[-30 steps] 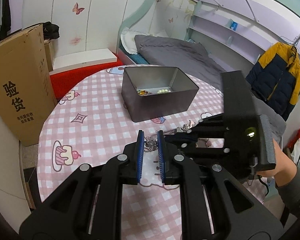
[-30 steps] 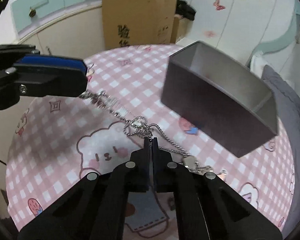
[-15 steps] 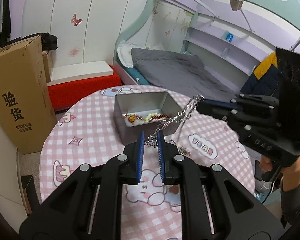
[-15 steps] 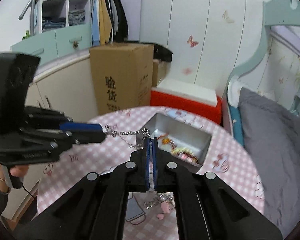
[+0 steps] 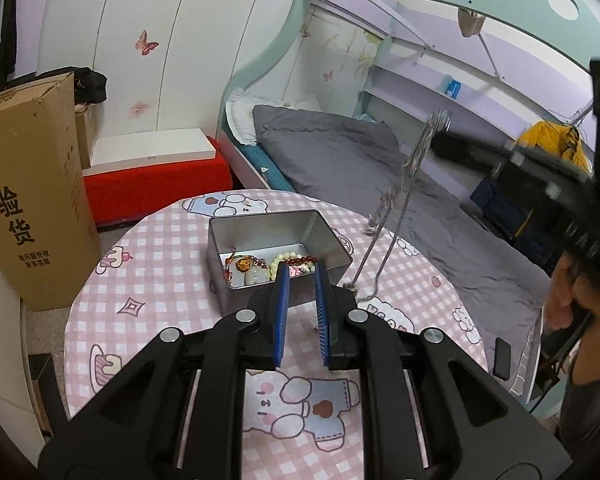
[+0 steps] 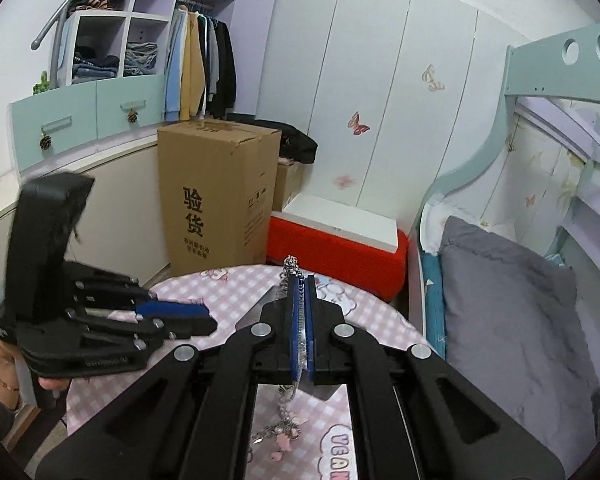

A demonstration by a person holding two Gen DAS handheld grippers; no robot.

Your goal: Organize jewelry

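Observation:
A grey metal box (image 5: 324, 236) stands on the round pink checked table (image 5: 148, 276) with bead bracelets and a pendant (image 5: 256, 270) inside. My left gripper (image 5: 300, 276) is open and empty, just before the box's near wall. My right gripper (image 6: 300, 284) is shut on a silver chain necklace (image 5: 404, 184), held high to the right of the box; the chain hangs down to the table. In the right wrist view the chain (image 6: 286, 428) dangles below the fingers, and the box is mostly hidden behind them.
A tall cardboard box (image 5: 24, 184) stands left of the table. A red and white bench (image 5: 156, 168) and a bed with a grey quilt (image 5: 360, 160) lie beyond. A phone (image 5: 502, 356) lies at the table's right edge.
My right gripper has lifted the necklace off the table and risen high to the right. The chain has left my left gripper, which has opened a little and drawn back above the table.

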